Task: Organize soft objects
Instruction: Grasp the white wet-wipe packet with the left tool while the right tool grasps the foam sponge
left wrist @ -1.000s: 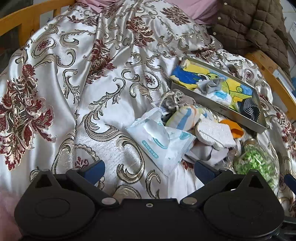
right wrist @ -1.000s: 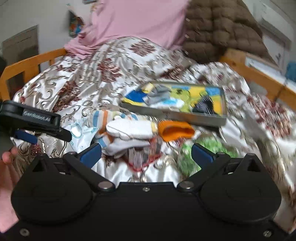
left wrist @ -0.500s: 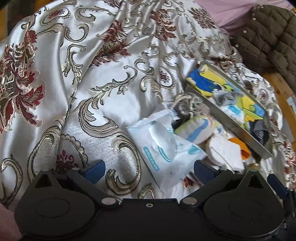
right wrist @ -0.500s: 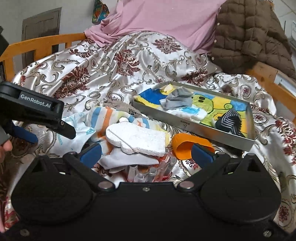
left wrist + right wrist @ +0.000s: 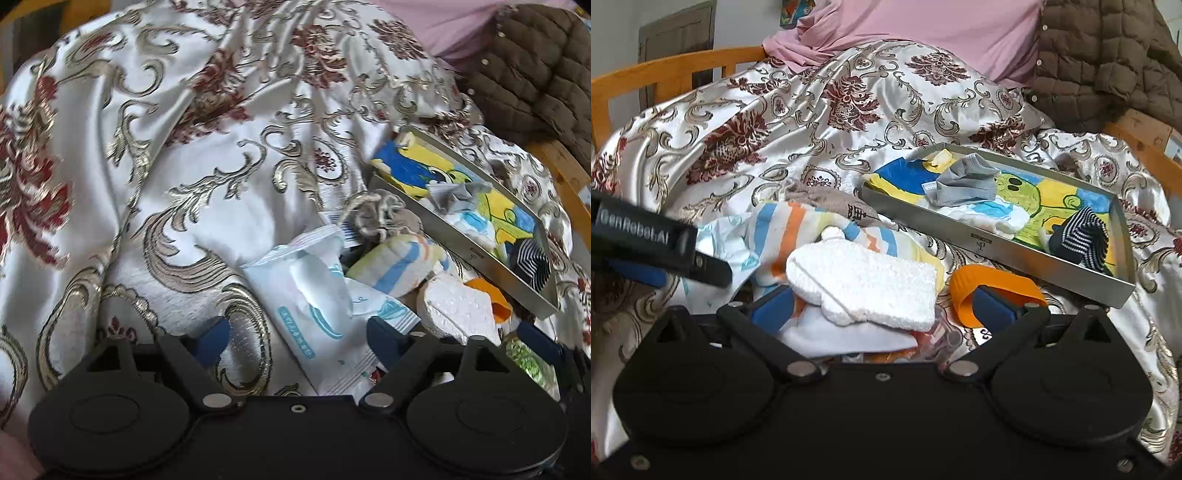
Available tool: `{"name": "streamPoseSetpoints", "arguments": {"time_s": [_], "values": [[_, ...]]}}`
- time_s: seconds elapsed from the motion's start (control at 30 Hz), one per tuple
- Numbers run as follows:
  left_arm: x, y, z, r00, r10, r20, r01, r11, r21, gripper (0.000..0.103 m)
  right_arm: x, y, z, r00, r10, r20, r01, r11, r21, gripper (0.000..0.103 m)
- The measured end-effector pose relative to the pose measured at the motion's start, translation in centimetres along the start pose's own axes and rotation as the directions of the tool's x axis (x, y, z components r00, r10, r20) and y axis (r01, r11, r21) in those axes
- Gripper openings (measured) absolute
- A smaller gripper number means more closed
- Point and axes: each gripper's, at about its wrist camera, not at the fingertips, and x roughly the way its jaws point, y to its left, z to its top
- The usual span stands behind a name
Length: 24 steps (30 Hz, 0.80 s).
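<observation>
Satin bedspread (image 5: 207,192) lies bare to the left of the clutter; a wooden rail (image 5: 665,74) bounds the bed. Left tool (image 5: 295,334) stands wide, its fingers either side of the wipes packet (image 5: 314,295). Right tool (image 5: 882,302) stands wide around the white foam piece (image 5: 864,284), an orange band (image 5: 990,284) at its right finger. Socks lie in the metal tray (image 5: 997,240). Items beneath the foam are hard to make out.

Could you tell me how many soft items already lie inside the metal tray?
3: a grey sock at the far end, a white-and-blue cloth beneath it, a navy striped sock at the near right; others may be hidden.
</observation>
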Motion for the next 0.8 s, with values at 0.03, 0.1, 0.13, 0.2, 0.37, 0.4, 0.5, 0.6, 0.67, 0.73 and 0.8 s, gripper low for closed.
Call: {"name": "streamPoseSetpoints", "arguments": {"time_s": [0.03, 0.1, 0.13, 0.2, 0.37, 0.4, 0.5, 0.6, 0.67, 0.73, 0.8], "values": [[0.06, -0.08, -0.02, 1.0, -0.001, 0.0, 0.001, 1.0, 0.007, 0.077, 0.11, -0.12, 0.03, 1.0, 0.006, -0.001, -0.006, 1.0, 0.005, 0.095], [0.2, -0.12, -0.05, 1.0, -0.004, -0.003, 0.004, 1.0, 0.013, 0.069, 0.47, -0.16, 0.07, 1.0, 0.021, -0.008, -0.021, 1.0, 0.014, 0.09], [0.24, -0.1, -0.03, 1.0, -0.005, -0.002, 0.005, 1.0, 0.013, 0.066, 0.56, -0.16, 0.02, 1.0, 0.028, -0.011, -0.028, 0.999, 0.017, 0.086], [0.3, 0.04, -0.01, 1.0, -0.01, -0.005, 0.01, 1.0, 0.01, 0.058, 0.82, -0.07, -0.09, 0.999, 0.043, -0.02, -0.043, 0.999, 0.02, 0.078], [0.39, 0.13, -0.01, 1.0, -0.026, -0.015, 0.026, 1.0, 0.008, 0.046, 0.82, 0.1, -0.35, 0.999, 0.05, -0.016, -0.049, 0.999, 0.018, 0.077], [0.4, 0.17, -0.01, 0.999, -0.027, -0.016, 0.028, 1.0, 0.006, 0.044, 0.71, 0.02, -0.36, 0.999, 0.051, -0.015, -0.05, 0.999, 0.021, 0.076], [0.4, 0.2, -0.01, 0.999, -0.033, -0.018, 0.033, 0.999, 0.003, 0.039, 0.47, -0.05, -0.38, 0.999, 0.049, -0.011, -0.049, 0.998, 0.025, 0.074], [0.21, 0.13, -0.04, 0.999, -0.039, -0.01, 0.039, 0.999, 0.011, 0.03, 0.26, -0.04, -0.41, 0.999, 0.048, -0.005, -0.048, 0.998, 0.028, 0.073], [-0.04, 0.1, -0.07, 0.999, -0.034, 0.002, 0.034, 0.999, 0.011, 0.027, 0.09, 0.04, -0.46, 0.999, 0.044, 0.002, -0.044, 0.999, 0.019, 0.061], [-0.21, 0.14, -0.05, 0.999, -0.04, 0.005, 0.04, 0.999, 0.008, 0.022, 0.02, 0.07, -0.44, 0.999, 0.042, 0.002, -0.042, 0.999, 0.02, 0.061], [-0.36, 0.15, -0.03, 0.999, -0.046, 0.007, 0.046, 0.999, 0.006, 0.019, -0.04, 0.11, -0.45, 0.999, 0.039, 0.005, -0.039, 0.999, 0.017, 0.061]]}}
